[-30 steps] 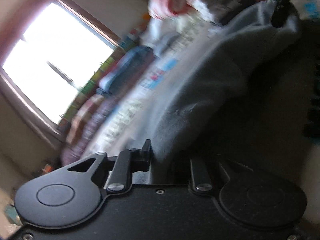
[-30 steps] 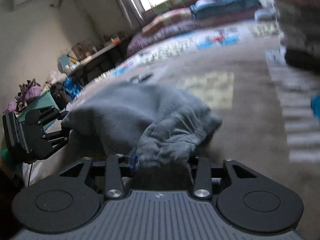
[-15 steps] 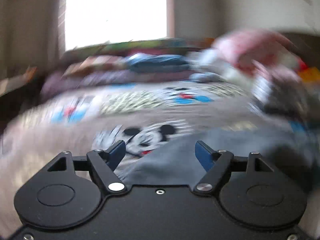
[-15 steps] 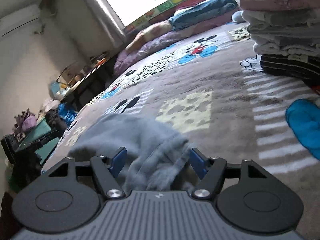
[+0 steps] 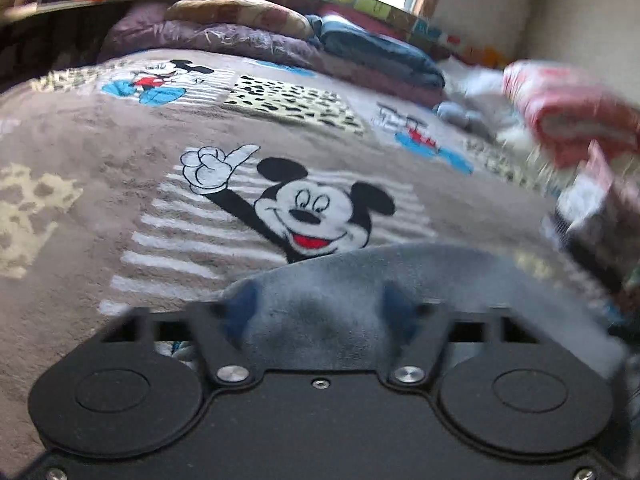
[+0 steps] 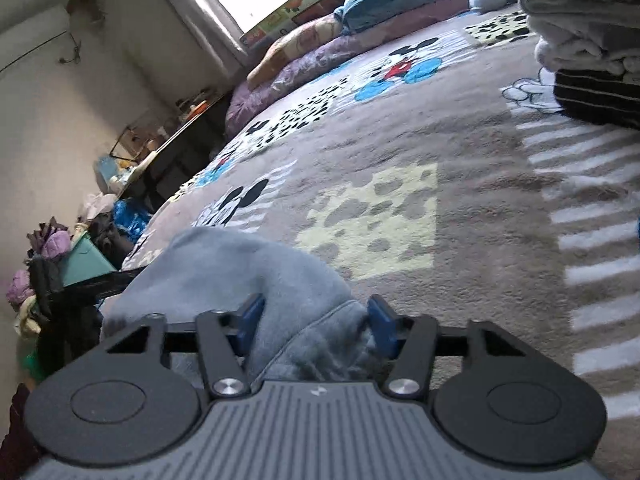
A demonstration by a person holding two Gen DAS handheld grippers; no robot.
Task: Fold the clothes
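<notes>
**Both claws spread over a grey fleece garment on the bed**

Left wrist view: the left claw (image 5: 320, 308) stands spread, its blue pads blurred on either side of a hump of the grey garment (image 5: 400, 276), which rises between them without being pinched. The garment lies on the cartoon-mouse blanket (image 5: 120, 168) that covers the bed, with a blurred stack of folded clothes (image 5: 568, 120) off to the right.

Right wrist view: the right claw (image 6: 314, 326) is also spread, a bunched, hemmed end of the grey garment (image 6: 240, 268) sitting between its fingers; whether the pads touch the cloth I cannot tell. Another folded pile (image 6: 588, 32) rests far right.

The cloth looks soft, thick and light, likely to sag and bunch rather than hold a crease. A hold on the hem edge or a corner, one per claw, would probably spread it best.
</notes>
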